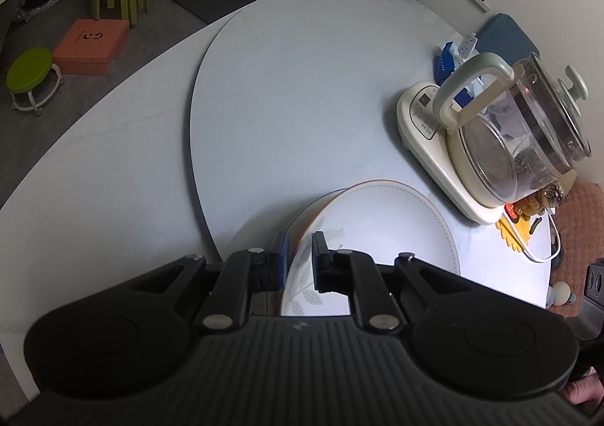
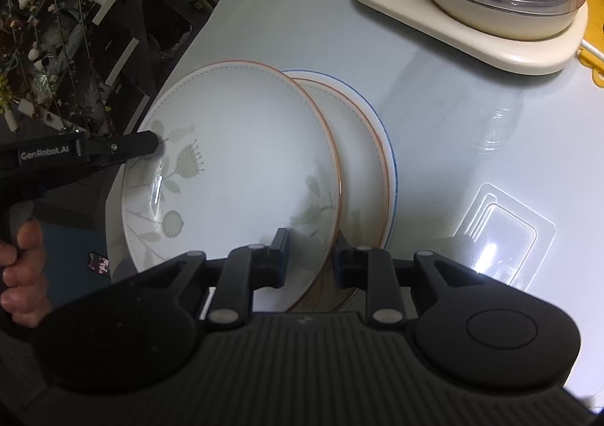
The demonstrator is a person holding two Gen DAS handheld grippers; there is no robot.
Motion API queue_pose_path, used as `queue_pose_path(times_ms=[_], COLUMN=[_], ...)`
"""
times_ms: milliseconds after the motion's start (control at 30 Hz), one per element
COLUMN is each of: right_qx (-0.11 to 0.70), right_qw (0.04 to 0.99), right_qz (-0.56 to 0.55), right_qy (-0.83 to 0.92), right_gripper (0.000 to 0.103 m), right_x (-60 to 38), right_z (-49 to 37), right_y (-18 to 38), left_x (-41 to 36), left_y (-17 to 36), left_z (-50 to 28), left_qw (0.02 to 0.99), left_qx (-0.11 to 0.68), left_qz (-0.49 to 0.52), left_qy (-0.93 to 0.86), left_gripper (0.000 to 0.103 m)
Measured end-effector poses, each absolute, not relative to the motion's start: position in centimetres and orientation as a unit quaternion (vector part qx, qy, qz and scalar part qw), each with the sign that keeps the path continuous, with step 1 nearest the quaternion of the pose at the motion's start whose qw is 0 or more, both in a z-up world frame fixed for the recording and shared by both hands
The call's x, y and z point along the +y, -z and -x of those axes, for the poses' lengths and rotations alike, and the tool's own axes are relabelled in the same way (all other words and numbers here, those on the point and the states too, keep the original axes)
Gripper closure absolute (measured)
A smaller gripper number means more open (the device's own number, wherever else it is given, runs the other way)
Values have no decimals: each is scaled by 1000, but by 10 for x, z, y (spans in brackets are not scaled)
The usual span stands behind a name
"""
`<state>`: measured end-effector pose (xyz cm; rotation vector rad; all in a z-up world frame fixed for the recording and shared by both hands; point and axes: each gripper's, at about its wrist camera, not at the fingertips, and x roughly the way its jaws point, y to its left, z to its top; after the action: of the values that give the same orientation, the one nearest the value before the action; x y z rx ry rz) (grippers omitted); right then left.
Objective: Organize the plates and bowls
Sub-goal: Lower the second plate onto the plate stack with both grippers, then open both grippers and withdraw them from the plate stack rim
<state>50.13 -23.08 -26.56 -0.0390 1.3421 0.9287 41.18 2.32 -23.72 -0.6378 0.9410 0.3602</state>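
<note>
A white plate with an orange rim and a pale leaf print (image 2: 241, 161) tops a stack on the grey table (image 2: 453, 116). It sits shifted to the left over a second orange-rimmed plate (image 2: 358, 161) and a blue-rimmed plate (image 2: 390, 165). My right gripper (image 2: 311, 252) is shut on the top plate's near rim. My left gripper (image 2: 151, 142), held by a hand (image 2: 19, 267), pinches the same plate's left rim. In the left wrist view that plate (image 1: 377, 237) stands edge-on between the shut fingers of my left gripper (image 1: 298, 267).
A glass kettle on a cream base (image 1: 490, 131) (image 2: 472, 3) stands close behind the stack. A clear plastic tray (image 2: 506, 233) lies to its right, and a yellow mat (image 1: 513, 233) and a blue packet (image 1: 449, 63) sit by the kettle. The table edge drops away at left.
</note>
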Motion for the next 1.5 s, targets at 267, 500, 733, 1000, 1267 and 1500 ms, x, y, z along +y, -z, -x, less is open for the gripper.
queue_pose_path(times_ms=[267, 500, 733, 1000, 1267, 1500], right_qx=[592, 595, 592, 585, 576, 577], right_qw=[691, 705, 719, 735, 751, 758], right_qz=[19, -13, -30, -34, -31, -34], right_qy=[-415, -386, -363, -341, -322, -302], right_gripper=[76, 77, 77, 77, 77, 76], right_x=[-230, -230, -233, -235, -236, -234], right_z=[-502, -513, -517, -509, -502, -497], right_y=[266, 266, 262, 254, 249, 247], left_x=[20, 16, 13, 14, 10, 6], left_y=[247, 253, 255, 251, 241, 229], left_z=[-417, -423, -424, -415, -407, -398], left_qw=[819, 808, 800, 796, 803, 810], left_qx=[467, 486, 500, 496, 494, 488], left_qz=[283, 284, 290, 310, 302, 295], left_qy=[-175, -172, -163, -153, -144, -139], left_gripper=[90, 89, 89, 89, 89, 89])
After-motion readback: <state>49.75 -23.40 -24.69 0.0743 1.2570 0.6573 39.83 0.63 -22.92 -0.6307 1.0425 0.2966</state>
